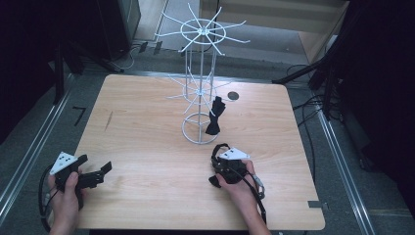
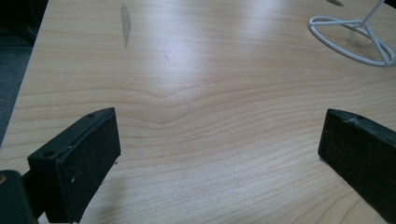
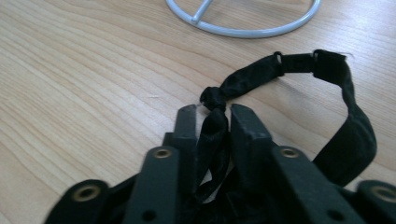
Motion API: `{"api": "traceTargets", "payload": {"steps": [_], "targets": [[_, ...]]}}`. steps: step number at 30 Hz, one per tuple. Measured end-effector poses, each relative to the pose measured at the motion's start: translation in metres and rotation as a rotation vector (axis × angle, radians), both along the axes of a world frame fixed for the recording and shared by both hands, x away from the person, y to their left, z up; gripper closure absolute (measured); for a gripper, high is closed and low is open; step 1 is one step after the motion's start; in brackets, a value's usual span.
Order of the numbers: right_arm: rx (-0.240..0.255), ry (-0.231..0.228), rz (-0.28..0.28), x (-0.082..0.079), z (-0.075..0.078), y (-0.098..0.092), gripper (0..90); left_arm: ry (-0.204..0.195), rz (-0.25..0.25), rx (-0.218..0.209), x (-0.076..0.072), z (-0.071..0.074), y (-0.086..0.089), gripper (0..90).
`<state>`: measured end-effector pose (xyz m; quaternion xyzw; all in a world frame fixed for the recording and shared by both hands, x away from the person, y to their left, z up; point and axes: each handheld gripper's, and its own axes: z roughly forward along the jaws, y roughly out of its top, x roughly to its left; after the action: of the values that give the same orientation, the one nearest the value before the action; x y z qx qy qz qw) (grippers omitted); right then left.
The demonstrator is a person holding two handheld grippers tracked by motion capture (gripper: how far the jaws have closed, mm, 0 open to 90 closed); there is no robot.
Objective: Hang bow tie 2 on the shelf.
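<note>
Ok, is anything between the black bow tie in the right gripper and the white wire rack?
Nothing visible: the right gripper pinches the black bow tie, and bare wooden table runs to the white wire rack.

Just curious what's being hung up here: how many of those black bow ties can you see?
2. One bow tie hangs on the white wire rack; the other bow tie lies on the table, pinched in the right tool.

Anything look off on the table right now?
Nothing damaged or spilled. The wire rack stands upright with one bow tie hanging. Only a grey smudge marks the table.
</note>
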<state>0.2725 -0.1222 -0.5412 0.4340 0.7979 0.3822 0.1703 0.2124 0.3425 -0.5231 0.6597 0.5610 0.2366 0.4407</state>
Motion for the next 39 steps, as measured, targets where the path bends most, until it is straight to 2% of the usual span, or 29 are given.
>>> {"api": "traceTargets", "payload": {"steps": [4, 6, 12, 20, 22, 33, 39], "targets": [[0.0, 0.007, 0.029, -0.002, 0.001, 0.002, 88.9, 0.0, 0.0, 0.0, 0.0, 0.0, 0.0, 0.0], [0.028, -0.002, 0.045, -0.002, 0.004, 0.002, 89.8, 0.0, 0.0, 0.0, 0.0, 0.0, 0.0, 0.0], [0.037, -0.09, 0.056, -0.008, 0.014, 0.004, 90.0, 0.0, -0.001, 0.0, 0.0, 0.0, 0.0, 0.0], [0.124, -0.253, 0.044, -0.02, 0.035, 0.002, 90.0, 0.001, 0.0, 0.001, 0.0, 0.0, 0.0, 0.0], [0.15, -0.281, 0.042, -0.023, 0.04, 0.001, 90.0, 0.0, -0.001, 0.002, 0.0, 0.0, 0.0, 0.0], [0.199, -0.414, 0.046, -0.036, 0.062, 0.0, 90.0, 0.001, -0.003, 0.006, 0.001, 0.0, -0.001, 0.0], [0.214, -0.455, 0.043, -0.041, 0.072, 0.0, 90.0, 0.002, -0.003, 0.007, 0.001, 0.0, -0.001, 0.0]]}}
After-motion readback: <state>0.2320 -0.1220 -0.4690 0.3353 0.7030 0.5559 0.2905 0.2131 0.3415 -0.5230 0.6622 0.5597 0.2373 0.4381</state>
